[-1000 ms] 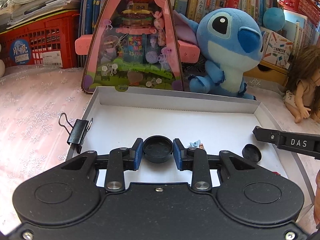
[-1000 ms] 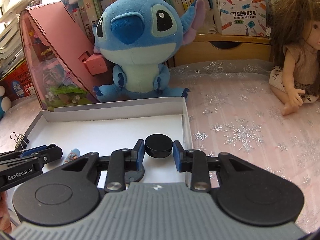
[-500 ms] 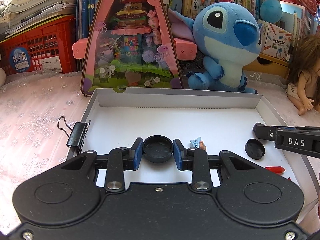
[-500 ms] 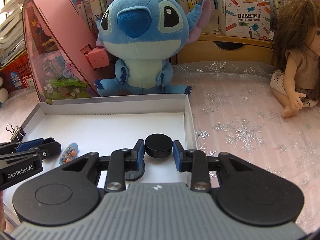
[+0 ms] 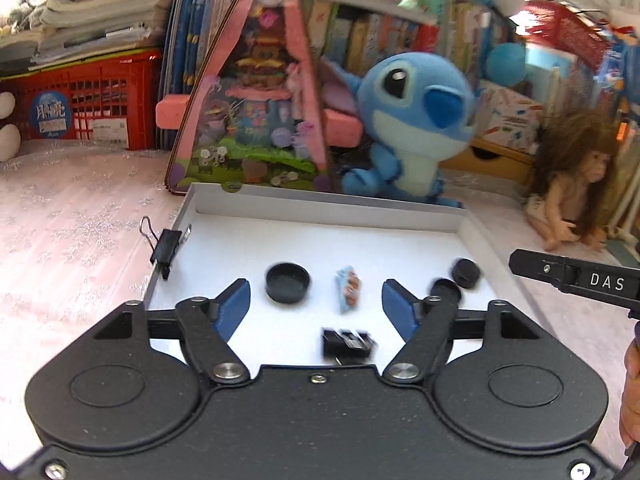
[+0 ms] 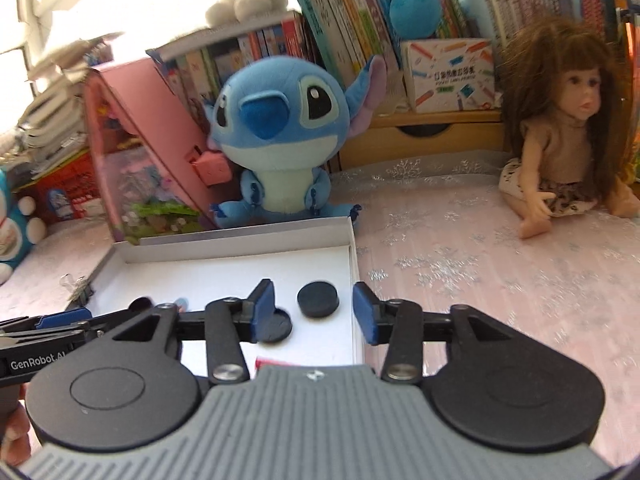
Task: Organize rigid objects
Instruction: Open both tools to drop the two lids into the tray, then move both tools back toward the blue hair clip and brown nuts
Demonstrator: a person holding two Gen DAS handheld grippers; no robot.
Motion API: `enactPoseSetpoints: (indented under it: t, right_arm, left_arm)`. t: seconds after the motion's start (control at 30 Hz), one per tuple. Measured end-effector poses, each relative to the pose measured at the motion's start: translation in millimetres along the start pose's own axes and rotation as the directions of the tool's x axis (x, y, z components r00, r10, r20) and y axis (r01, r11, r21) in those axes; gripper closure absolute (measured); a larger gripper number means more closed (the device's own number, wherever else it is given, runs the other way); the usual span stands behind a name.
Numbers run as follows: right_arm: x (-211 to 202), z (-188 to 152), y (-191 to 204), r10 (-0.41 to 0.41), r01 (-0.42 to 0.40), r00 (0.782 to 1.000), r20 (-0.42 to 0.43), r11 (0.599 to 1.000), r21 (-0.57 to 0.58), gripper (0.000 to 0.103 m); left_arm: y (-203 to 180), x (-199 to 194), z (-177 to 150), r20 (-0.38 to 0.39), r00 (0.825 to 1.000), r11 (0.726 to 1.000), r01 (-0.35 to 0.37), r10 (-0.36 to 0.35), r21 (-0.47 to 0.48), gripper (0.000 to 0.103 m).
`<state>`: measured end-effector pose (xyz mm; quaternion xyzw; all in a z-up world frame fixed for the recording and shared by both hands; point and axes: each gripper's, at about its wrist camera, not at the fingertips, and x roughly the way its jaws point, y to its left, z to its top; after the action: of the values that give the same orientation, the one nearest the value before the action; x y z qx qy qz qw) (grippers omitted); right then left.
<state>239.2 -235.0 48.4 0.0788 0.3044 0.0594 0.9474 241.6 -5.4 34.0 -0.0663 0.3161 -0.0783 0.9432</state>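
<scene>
- Left gripper [image 5: 316, 304]: blue rubbery pads, jaws opening, gripping nothing.
- Right gripper [image 6: 313, 312]: likewise opening, empty.
- Round black cap [image 5: 287, 282], hollow side up, lies freed in the white cardboard tray [image 5: 328, 212].
- Solid matte black disc [image 6: 318, 299] rests near the tray's right wall.

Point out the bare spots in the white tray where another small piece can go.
The white tray is bare along its back half, from the binder clip on the left rim across to the right wall. The front is crowded: open cap, small blue figure, two black caps by the right wall, and another clip.
</scene>
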Motion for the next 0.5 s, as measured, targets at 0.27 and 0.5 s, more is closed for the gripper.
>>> enactPoseSetpoints:
  t: [0.27,0.5]
  right_arm:
    - [-61,-44,0,0.029,-0.026,0.997,0.070,0.998,-0.050,0.026]
    - [-93,-78,8,0.043,-0.034,0.995,0.095,0.995,-0.090,0.018]
  left_arm:
    - [-13,-56,-39,0.037,0.999,0.999,0.025,-0.027,0.036,0.030]
    - [-20,-99,-75,0.068,0.997,0.995,0.029,-0.036,0.098,0.028]
